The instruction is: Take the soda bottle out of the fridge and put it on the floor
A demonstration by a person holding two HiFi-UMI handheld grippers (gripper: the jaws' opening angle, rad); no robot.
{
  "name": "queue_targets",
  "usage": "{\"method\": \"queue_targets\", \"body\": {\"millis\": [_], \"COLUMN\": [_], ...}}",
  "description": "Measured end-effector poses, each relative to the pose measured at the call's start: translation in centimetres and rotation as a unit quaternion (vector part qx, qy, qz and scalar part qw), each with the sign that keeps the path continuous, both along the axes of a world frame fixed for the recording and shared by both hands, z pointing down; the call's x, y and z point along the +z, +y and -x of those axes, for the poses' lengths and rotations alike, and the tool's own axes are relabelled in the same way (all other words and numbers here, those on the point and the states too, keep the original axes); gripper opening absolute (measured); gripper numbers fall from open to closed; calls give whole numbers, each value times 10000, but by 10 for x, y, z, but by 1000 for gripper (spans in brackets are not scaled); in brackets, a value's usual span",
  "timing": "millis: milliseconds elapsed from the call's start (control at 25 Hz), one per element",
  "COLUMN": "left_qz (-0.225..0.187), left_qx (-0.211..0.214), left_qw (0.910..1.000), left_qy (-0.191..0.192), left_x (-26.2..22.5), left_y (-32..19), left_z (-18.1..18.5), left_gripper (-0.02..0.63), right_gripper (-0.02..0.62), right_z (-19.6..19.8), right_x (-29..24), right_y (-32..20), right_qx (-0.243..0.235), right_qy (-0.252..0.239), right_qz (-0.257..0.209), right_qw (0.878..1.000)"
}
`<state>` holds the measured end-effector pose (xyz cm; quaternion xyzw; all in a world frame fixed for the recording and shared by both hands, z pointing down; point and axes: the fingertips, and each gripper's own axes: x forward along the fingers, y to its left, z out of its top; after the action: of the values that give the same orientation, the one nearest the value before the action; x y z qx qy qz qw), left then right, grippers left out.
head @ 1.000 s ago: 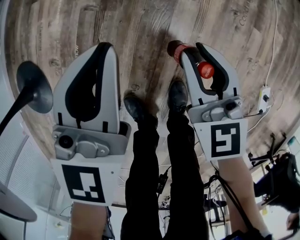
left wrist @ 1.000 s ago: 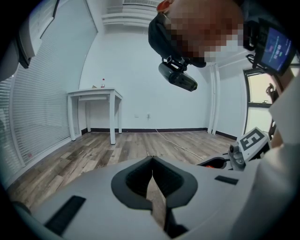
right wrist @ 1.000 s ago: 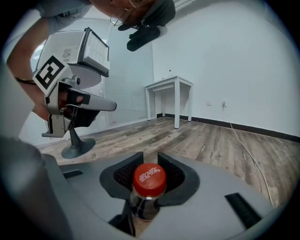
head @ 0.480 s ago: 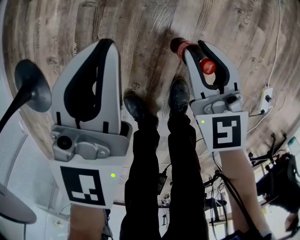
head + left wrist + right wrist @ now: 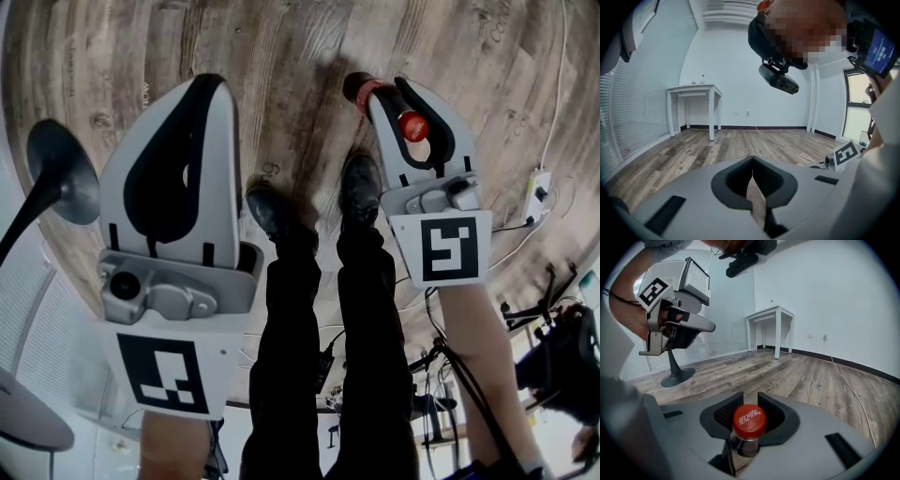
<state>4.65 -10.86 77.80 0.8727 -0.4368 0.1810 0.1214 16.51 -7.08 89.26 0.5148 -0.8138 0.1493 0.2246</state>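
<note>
jaws: our right gripper [image 5: 750,405] is clamped on the soda bottle [image 5: 411,126] neck, low over the floor [image 5: 281,66]; our left gripper [image 5: 752,161] is closed on nothing | risk: we think the bottle tips if we let go while it leans | room: bare floor ahead, our shoes [image 5: 360,187] just behind, stand base [image 5: 62,171] well apart on the left

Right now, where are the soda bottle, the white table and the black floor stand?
soda bottle [image 5: 749,418], right gripper view, on its red cap.
white table [image 5: 771,311], right gripper view, on its top.
black floor stand [image 5: 678,376], right gripper view, on its round base.
</note>
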Motion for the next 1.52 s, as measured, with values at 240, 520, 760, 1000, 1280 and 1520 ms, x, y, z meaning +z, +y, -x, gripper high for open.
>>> {"method": "queue_targets", "body": {"millis": [240,520,760,1000,1280,1520], "left_qz": [64,53,57,72,84,83], "left_qx": [6,17,49,83,72,88], "left_qw": [10000,10000,10000,9999,9999,9999], "left_qy": [4,5,-11,-10,7,33], "left_x": [4,4,6,8,8,5], "left_y": [7,8,11,13,13,13], "left_z": [-3,-3,-5,-6,-7,-10], "left_gripper": [17,17,17,17,17,17], "right_gripper": [110,109,109,110,115,146], "right_z": [-3,-6,-11,-13,-5,0], "right_x": [13,26,38,46,49,49], "right_y": [3,8,15,21,21,23], "right_qx": [-3,-82,-108,-90,-404,-516], "right_qy": [75,209,314,310,557,544], "right_qz": [89,175,277,357,323,369], "right_qw": [9999,9996,9991,9988,9971,9965]}}
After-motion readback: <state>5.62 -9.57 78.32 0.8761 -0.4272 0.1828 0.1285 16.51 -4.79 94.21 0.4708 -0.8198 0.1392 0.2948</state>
